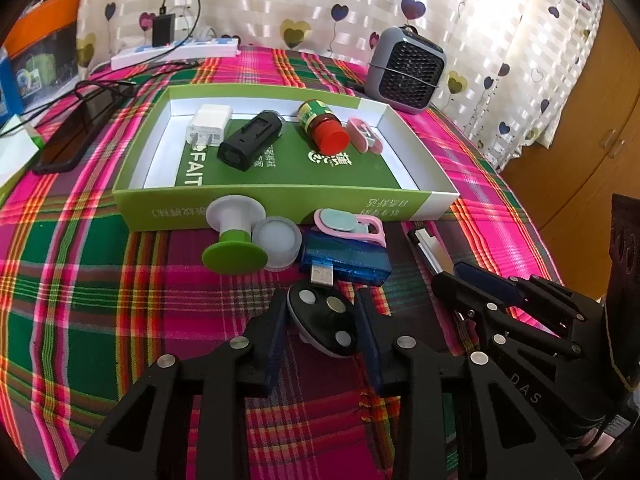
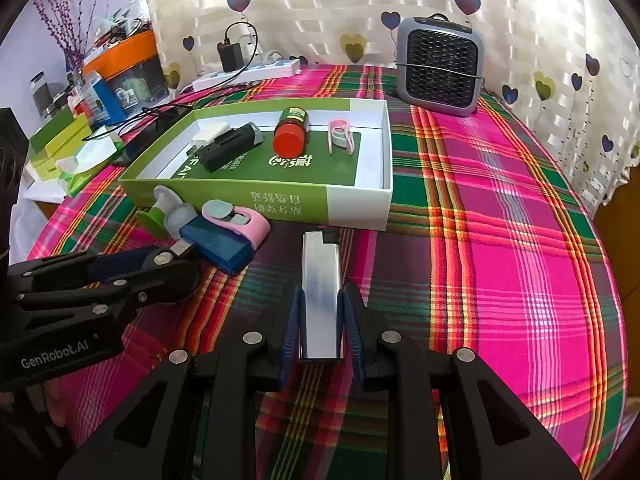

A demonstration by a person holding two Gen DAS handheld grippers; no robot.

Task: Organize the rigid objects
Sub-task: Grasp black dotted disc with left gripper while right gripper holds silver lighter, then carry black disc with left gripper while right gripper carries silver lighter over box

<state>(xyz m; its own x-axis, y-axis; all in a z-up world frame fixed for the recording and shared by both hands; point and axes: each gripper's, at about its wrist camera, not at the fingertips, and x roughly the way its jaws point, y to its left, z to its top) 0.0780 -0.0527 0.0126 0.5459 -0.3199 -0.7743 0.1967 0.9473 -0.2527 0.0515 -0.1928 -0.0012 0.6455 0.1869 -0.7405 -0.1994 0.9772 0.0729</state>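
My left gripper (image 1: 322, 304) is shut on a black oval disc (image 1: 322, 324) with metal studs, just above the plaid cloth. My right gripper (image 2: 320, 292) is shut on a silver lighter (image 2: 320, 280) that points toward the green box tray (image 2: 280, 208). The tray holds a white charger (image 1: 210, 126), a black device (image 1: 250, 140), a red-capped bottle (image 1: 324, 126) and a pink clip (image 1: 364, 136). Before its front wall lie a green-and-white spool (image 1: 234, 236), a translucent cap (image 1: 278, 246), a blue USB device (image 1: 348, 260) and another pink clip (image 1: 348, 224).
A grey fan heater (image 1: 406, 70) stands at the back right. A power strip (image 1: 176, 50) with a plugged charger lies at the back left, and a dark phone (image 1: 72, 136) with cables sits left of the tray. Boxes (image 2: 60, 140) crowd the far left edge.
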